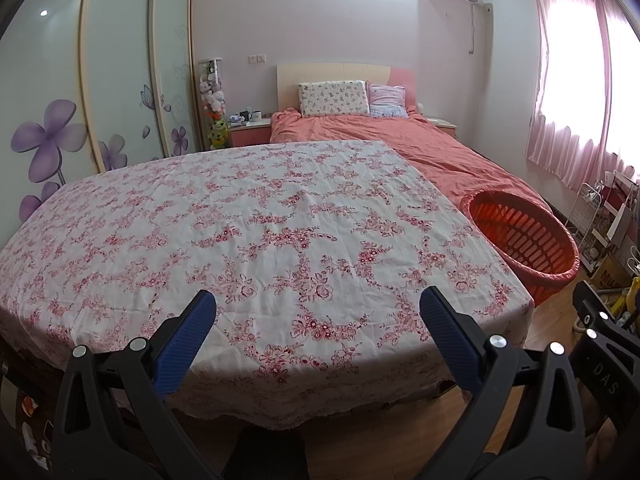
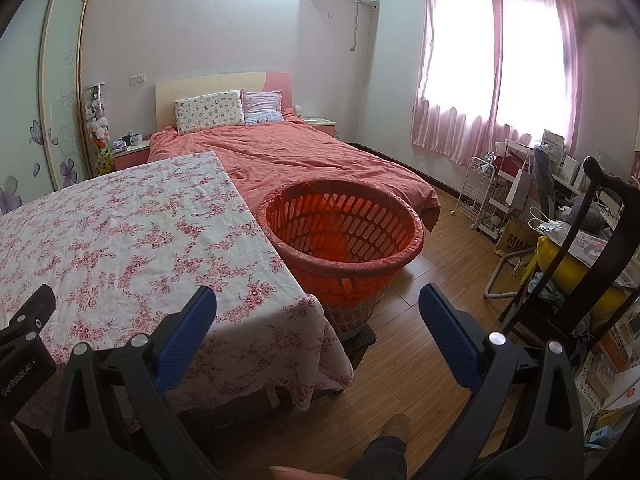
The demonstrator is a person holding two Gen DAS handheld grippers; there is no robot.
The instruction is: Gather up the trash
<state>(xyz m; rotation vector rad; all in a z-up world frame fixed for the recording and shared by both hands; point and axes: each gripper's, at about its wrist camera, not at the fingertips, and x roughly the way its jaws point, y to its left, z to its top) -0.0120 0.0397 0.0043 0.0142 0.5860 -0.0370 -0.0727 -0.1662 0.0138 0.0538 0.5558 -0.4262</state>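
Beside floral-clothed table (image 2: 120, 232): round slatted orange basket (image 2: 340, 240), bag-lined, nothing visible inside. Left gripper (image 1: 318, 304) and right gripper (image 2: 318, 300) both spread, holding nothing.

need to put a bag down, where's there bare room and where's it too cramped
The floral tablecloth is bare edge to edge. Bare floor strip between the orange basket and the dark chair. Crowded: the shelves and boxes under the window.

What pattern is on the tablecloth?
Pink-red flowers on a white tablecloth, clearest in the left wrist view.
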